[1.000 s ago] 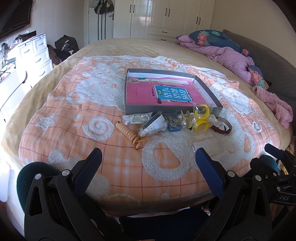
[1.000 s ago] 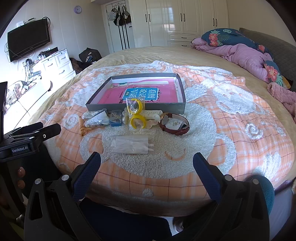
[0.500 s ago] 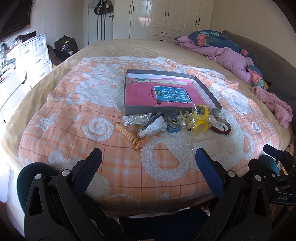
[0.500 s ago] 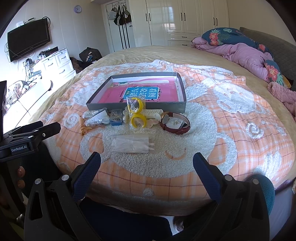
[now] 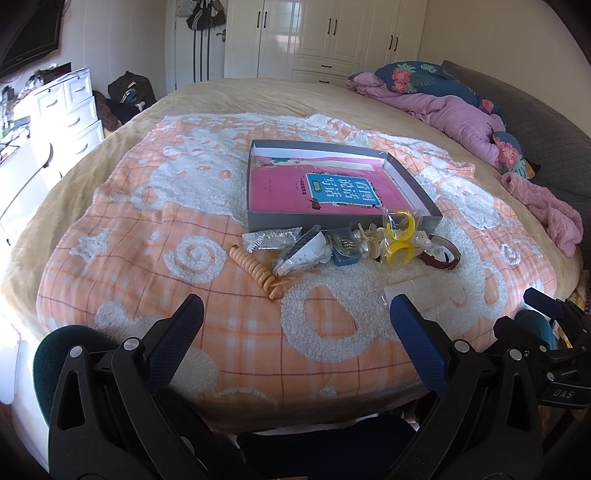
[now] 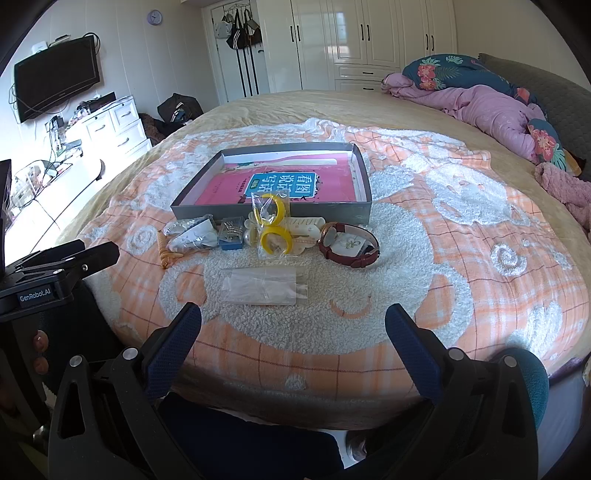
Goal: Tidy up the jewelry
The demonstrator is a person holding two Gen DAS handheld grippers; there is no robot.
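1. A television (image 6: 57, 77) hangs on the wall at ten o'clock.
2. White drawers (image 6: 118, 125) stand beneath it.
3. A purple quilt (image 6: 491, 107) lies bunched at two o'clock.
4. White wardrobes (image 6: 362, 40) fill twelve o'clock.
5. A wall clock (image 6: 154, 16) hangs at eleven.

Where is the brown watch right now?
The brown watch lies on the fluffy white patch of the blanket, at the right end of the jewelry row. It sits just in front of the grey box, right of the yellow bangles.

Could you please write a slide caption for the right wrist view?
Open tongs hover before jewelry, a watch and a gray box on the bed.
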